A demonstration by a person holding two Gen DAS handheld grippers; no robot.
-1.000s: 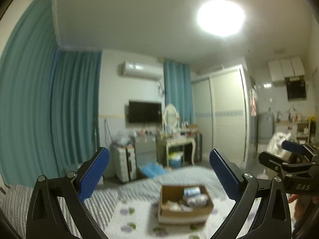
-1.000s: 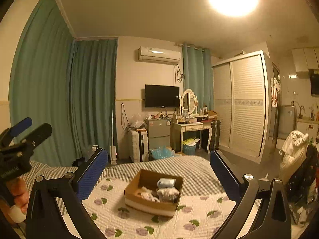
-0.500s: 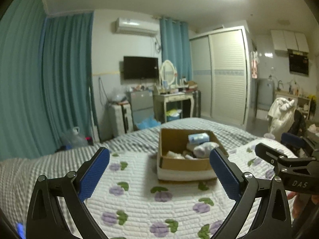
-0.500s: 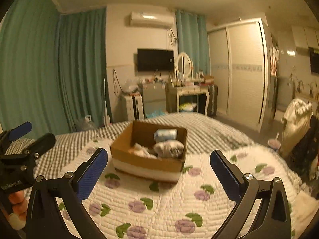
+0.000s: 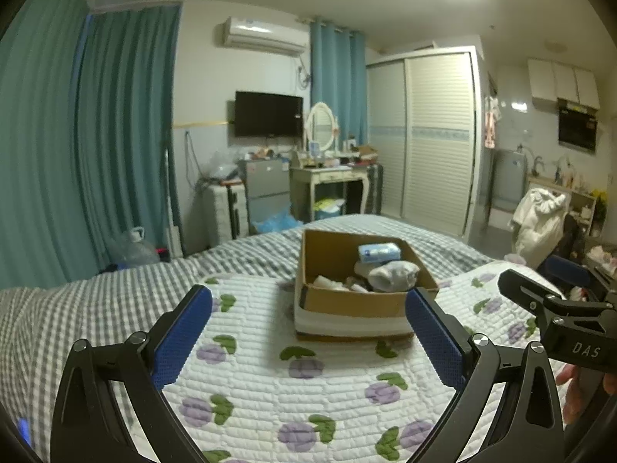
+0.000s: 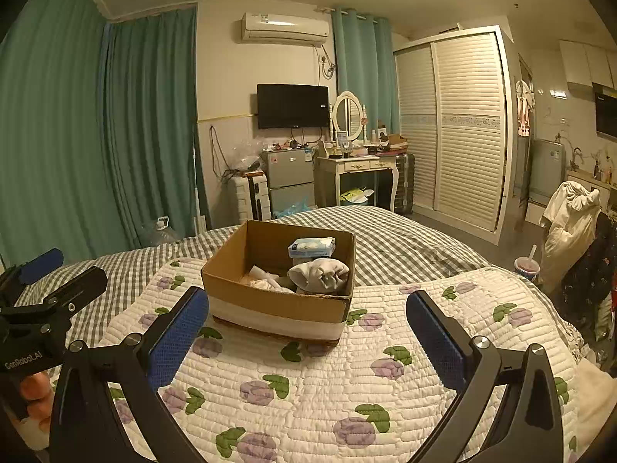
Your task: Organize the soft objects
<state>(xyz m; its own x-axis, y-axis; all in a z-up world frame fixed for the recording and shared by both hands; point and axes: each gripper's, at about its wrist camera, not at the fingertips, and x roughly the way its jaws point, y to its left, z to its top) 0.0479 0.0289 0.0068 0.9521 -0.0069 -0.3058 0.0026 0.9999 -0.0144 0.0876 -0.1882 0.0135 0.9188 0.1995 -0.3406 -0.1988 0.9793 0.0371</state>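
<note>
An open cardboard box [image 5: 347, 303] [image 6: 270, 301] sits on a white quilt with purple flowers [image 5: 308, 386] [image 6: 308, 386] on the bed. Inside lie a grey rolled sock bundle [image 5: 393, 274] [image 6: 320, 274], a blue-white tissue pack [image 5: 378, 251] [image 6: 311, 246] and pale soft items [image 6: 262, 279]. My left gripper [image 5: 308, 332] is open and empty, held above the quilt short of the box. My right gripper [image 6: 308, 332] is open and empty, also short of the box. Each gripper shows at the edge of the other's view, the right one [image 5: 559, 308] and the left one [image 6: 50, 293].
A grey checked blanket [image 5: 96, 301] covers the far part of the bed. Beyond the bed stand a dressing table [image 6: 358, 166], a small fridge [image 6: 289, 181], a suitcase [image 6: 246, 196] and a wardrobe [image 6: 462, 127]. Clothes hang on a chair [image 6: 570, 216] at the right.
Both grippers have tilted down from the ceiling and far wall toward the bed. The box now sits higher and larger in both views. Both jaws stay open.
</note>
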